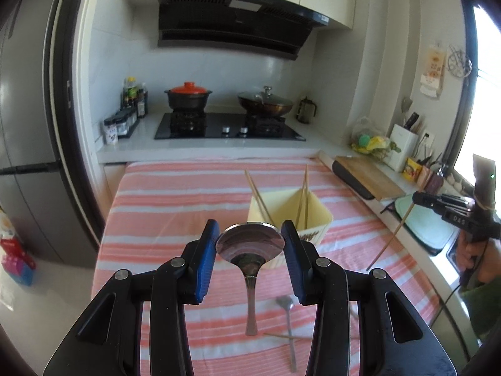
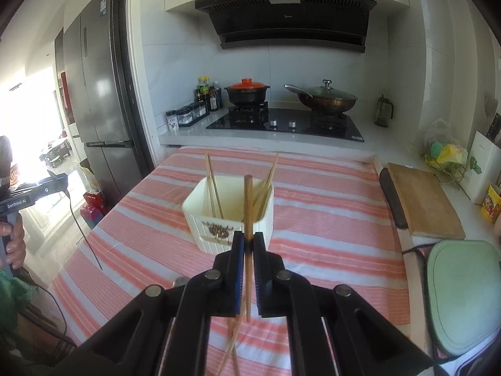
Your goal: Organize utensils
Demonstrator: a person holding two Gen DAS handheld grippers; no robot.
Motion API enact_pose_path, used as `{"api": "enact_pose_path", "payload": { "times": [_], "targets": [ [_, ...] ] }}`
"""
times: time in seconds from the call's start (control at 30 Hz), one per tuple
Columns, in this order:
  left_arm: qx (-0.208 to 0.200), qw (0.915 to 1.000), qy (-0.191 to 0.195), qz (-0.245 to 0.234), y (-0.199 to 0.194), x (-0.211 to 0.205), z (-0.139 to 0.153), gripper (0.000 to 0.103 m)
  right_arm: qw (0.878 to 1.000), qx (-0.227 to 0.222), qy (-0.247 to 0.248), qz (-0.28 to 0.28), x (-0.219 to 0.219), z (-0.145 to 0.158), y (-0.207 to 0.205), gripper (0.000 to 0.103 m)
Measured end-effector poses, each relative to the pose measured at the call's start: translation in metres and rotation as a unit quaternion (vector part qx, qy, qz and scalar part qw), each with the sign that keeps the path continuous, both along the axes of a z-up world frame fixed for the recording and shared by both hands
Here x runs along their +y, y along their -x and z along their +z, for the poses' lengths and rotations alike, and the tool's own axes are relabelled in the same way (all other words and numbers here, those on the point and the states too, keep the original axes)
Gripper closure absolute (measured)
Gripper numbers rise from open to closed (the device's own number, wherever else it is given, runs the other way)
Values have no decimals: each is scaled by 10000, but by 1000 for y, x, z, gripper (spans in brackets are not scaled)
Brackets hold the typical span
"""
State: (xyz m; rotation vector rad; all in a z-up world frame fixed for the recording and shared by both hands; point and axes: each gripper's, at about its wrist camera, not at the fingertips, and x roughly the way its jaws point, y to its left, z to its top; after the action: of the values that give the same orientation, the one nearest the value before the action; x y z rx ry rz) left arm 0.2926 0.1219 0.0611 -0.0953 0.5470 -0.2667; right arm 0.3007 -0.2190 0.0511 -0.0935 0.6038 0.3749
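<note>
Left tool [image 1: 250, 244] clamping slick, stiff spoon [image 1: 250, 247] by bowl, frame centre; right tool [image 2: 248, 244] pinching light, rigid chopstick [image 2: 248, 219] mid-shaft, likely to pivot.

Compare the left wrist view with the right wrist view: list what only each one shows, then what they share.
Only the left wrist view: the left claw closed on the bowl of a metal spoon, whose handle hangs down, and a second spoon lying on the cloth across a loose chopstick.

Only the right wrist view: the right claw shut on a wooden chopstick held upright, and loose chopsticks below it.

Both: the cream holder with chopsticks inside, the striped cloth, the stove and the cutting board.
</note>
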Motion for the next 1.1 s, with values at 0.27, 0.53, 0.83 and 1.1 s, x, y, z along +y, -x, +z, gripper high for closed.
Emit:
{"api": "enact_pose_path", "payload": {
  "times": [0.27,0.53,0.83,1.1],
  "targets": [
    [-448,9990,1,75,-75,-37,47,62,9966,-740,-364,-33,23,58,-62,97],
    [-266,9995,111,-89,-109,-52,36,62,9979,-593,-235,100,38,57,-90,99],
    [-258,9991,-205,-252,-74,-41,34,62,9943,839,120,-652,-33,-40,-124,67],
    [-36,9995,-221,-231,-61,-35,23,62,9609,2519,117,-1147,-47,-182,-227,67]
  ]
}}
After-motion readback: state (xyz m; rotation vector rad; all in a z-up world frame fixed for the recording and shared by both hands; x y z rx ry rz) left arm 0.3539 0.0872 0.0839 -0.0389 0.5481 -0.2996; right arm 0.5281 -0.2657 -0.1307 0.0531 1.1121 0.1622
